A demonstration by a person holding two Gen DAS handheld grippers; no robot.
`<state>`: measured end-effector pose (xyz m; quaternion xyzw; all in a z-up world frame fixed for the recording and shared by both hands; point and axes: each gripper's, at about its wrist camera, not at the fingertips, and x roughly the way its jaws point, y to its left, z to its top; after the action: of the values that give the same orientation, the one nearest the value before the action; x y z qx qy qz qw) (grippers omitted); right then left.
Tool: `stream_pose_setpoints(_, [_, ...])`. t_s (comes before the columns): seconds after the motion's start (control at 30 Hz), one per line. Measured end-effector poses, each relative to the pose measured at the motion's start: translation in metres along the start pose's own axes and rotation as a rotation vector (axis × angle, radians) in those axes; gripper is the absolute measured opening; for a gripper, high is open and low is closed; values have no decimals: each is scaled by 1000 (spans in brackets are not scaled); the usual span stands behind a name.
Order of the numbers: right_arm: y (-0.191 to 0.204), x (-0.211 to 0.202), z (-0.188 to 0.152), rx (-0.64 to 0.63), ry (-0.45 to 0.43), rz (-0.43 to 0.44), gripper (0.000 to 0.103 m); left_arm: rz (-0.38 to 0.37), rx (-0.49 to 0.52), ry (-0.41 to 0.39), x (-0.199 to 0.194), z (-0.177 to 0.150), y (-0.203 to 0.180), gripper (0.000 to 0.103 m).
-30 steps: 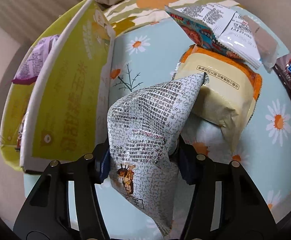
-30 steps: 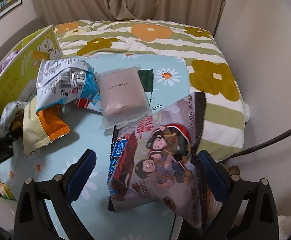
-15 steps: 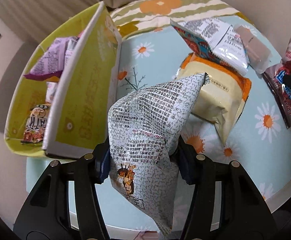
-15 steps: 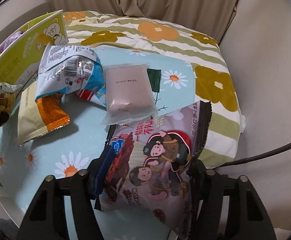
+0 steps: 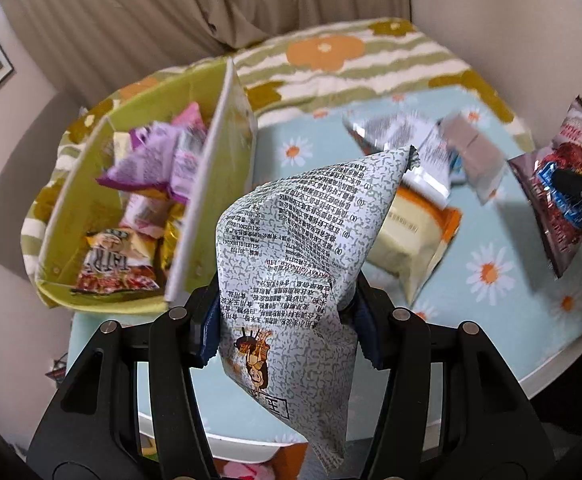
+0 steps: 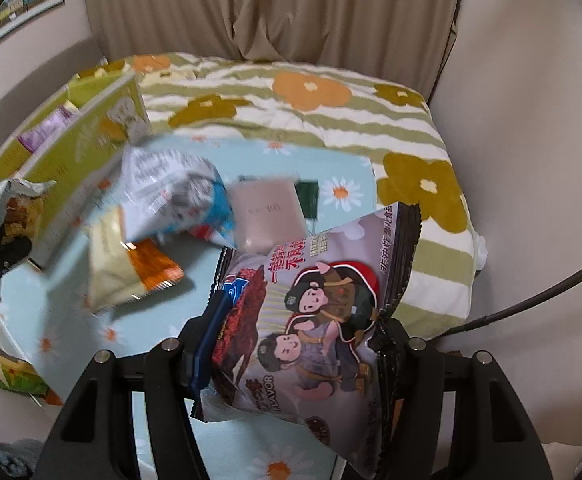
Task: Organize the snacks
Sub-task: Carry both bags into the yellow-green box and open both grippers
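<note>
Daisy-print table (image 5: 503, 300) below me; my left gripper (image 5: 287, 320) pinches a grey packet (image 5: 291, 264) near the green box (image 5: 71, 184), my right gripper (image 6: 295, 352) clamps a cartoon bag (image 6: 315, 312).

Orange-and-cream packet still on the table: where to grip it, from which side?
Judging by its pose, grip the orange-and-cream packet at its flat orange sealed end, coming from the open tablecloth on the near side. That end lies thin and exposed; the far end is tucked under the white-and-blue bag, and the middle looks puffy.
</note>
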<state>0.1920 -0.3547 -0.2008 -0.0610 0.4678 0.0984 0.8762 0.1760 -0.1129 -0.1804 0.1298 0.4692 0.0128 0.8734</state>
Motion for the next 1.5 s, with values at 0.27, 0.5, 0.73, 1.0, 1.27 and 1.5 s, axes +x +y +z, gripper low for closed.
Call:
stream_pose_setpoints(0.27, [25,-43,39,16,-94,116,59,-9,-105,-124,-54,25,48,51])
stream_pose_setpoints(0.5, [87,-63,82,-36,-156,208,59,15,-164,-189,-67,45,122,51])
stream_pose_setpoints(0.73, [167,-63,128,-67,-212,250,59,37,-153,-160,-39,60,203,51])
stream_pose_setpoints(1.0, [246,-42,153,-57,-174,259,59,-46,-121,-85,22,72,268,51])
stream_pose_setpoints(1.27, [283,-23,151,31,-121,182,59,-209,-56,-44,65,66,280,103])
stream_pose_setpoints(1.5, [303,-24,144,65,-110,116,59,-264,-33,-37,63,43,305,103])
